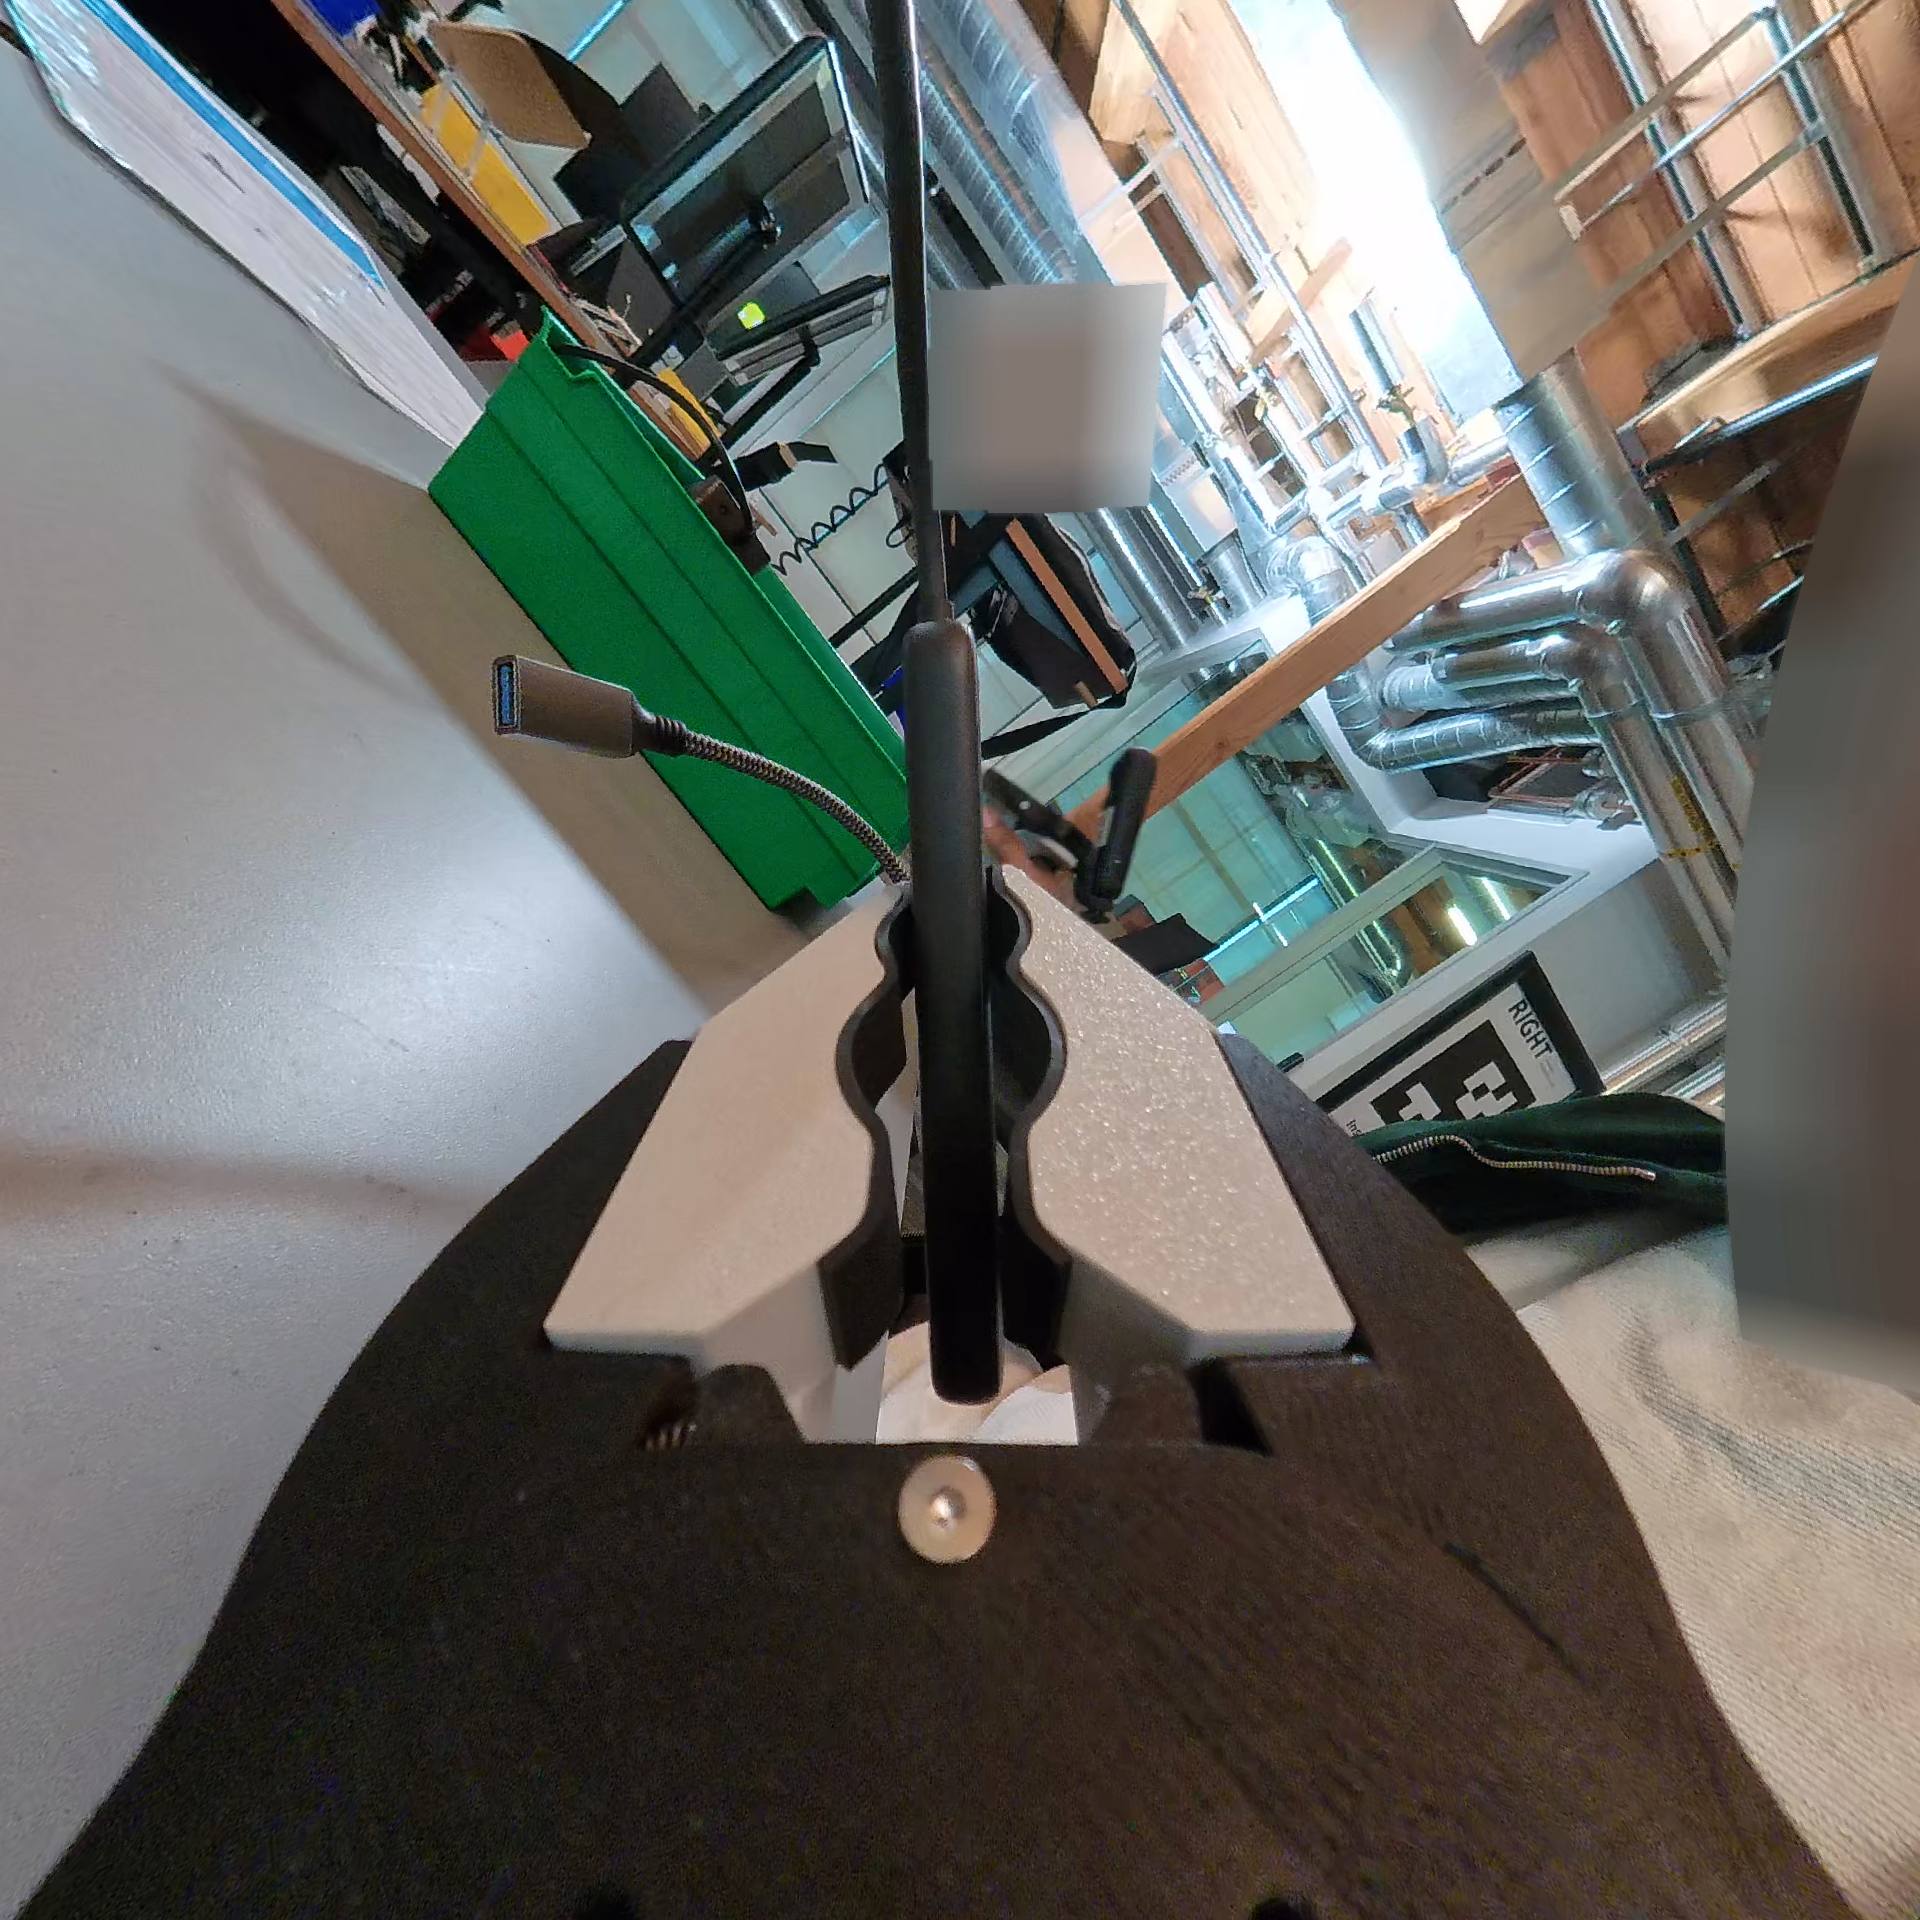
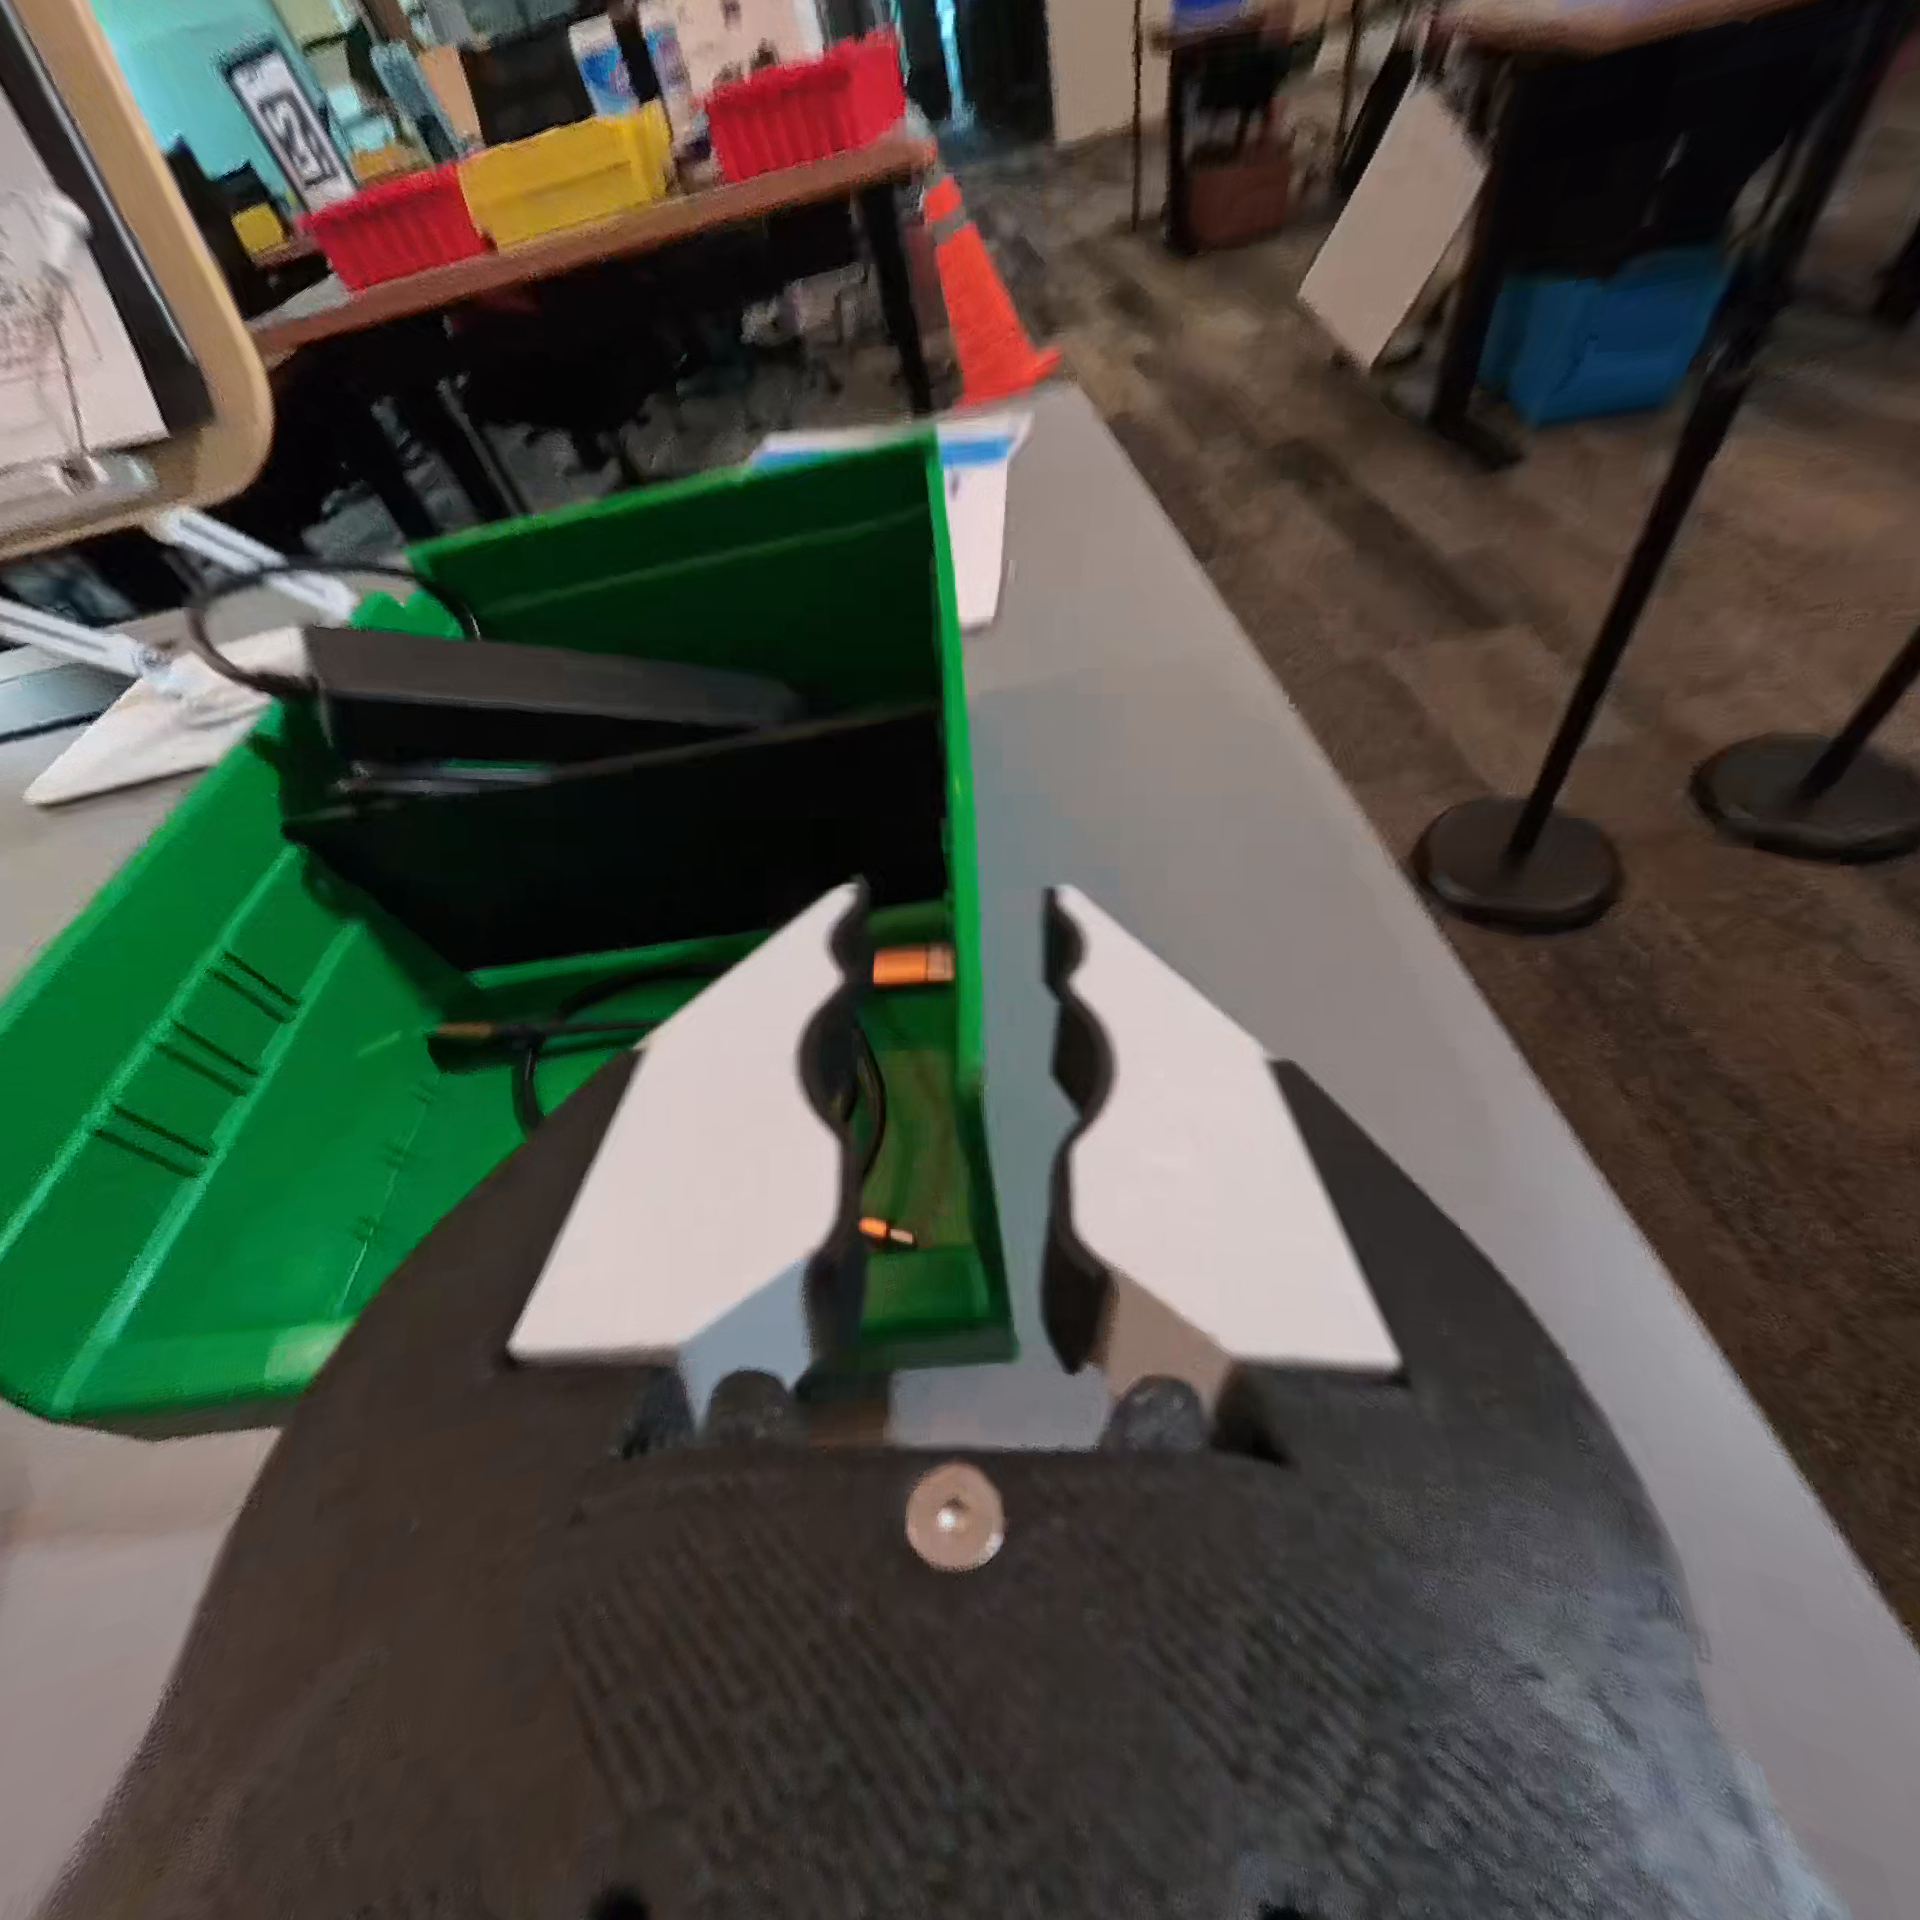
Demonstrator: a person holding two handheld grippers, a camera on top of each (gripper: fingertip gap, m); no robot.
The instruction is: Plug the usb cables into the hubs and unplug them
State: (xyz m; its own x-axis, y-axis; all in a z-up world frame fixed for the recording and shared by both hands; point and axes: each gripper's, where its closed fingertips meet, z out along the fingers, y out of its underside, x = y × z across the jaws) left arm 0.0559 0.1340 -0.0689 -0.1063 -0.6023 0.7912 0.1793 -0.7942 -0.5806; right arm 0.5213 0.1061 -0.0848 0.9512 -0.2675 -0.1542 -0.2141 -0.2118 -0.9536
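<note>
My left gripper (image 1: 951, 904) is shut on a slim black USB hub (image 1: 951, 1039), held edge-on and upright between the white fingers (image 1: 748, 1164). The hub's black cable (image 1: 904, 312) runs straight up out of view. A grey braided cable ending in a blue-lined USB socket (image 1: 566, 712) sticks out to the left behind the fingers. My right gripper (image 2: 956, 904) is open and empty, hovering over the right wall of a green bin (image 2: 208, 1091). Inside the bin lie black flat devices (image 2: 623, 810), a thin black cable (image 2: 862, 1122) and a metallic plug (image 2: 912, 964).
The green bin also shows in the left wrist view (image 1: 644, 623), on the grey table (image 1: 208, 935). A white and blue box (image 2: 982, 520) lies behind the bin. Black stanchion bases (image 2: 1517, 862) and an orange cone (image 2: 977, 301) stand on the floor beyond the table edge.
</note>
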